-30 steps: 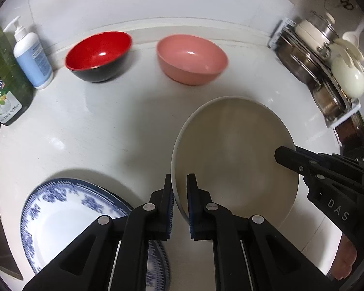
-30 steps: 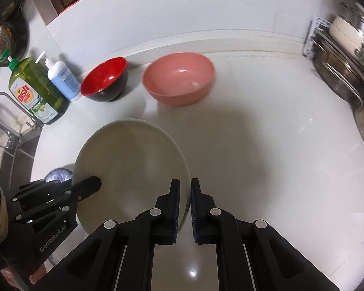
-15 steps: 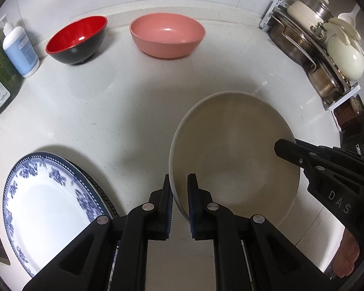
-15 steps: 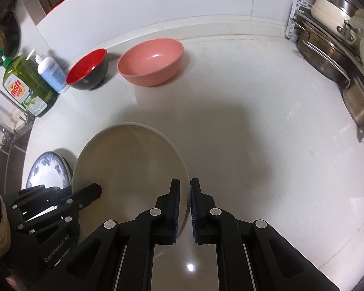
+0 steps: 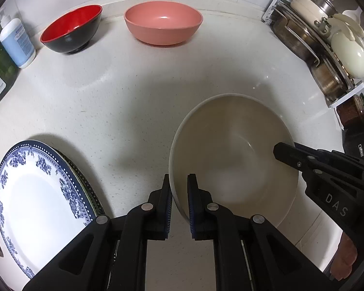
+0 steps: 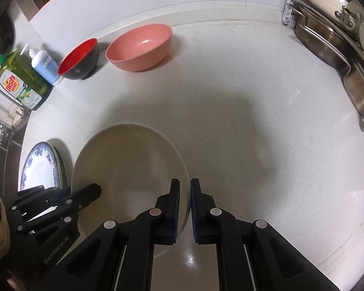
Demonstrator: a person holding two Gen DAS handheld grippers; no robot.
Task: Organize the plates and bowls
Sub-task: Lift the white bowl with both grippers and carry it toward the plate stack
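A large cream bowl hangs over the white counter, gripped from both sides. My left gripper is shut on its left rim, and my right gripper is shut on its right rim. Each gripper also shows in the other's view: the right gripper and the left gripper. A stack of blue-patterned plates lies left of the bowl. At the back stand a pink bowl and a red-and-black bowl.
Dish soap and a pump bottle stand at the back left, beside a sink tap. A rack of metal pots and lids fills the right side. A hand shows at the lower right.
Both grippers have carried the cream bowl back toward the front of the counter and lower. The pink and red bowls now sit farther away, and the plate stack shows more fully.
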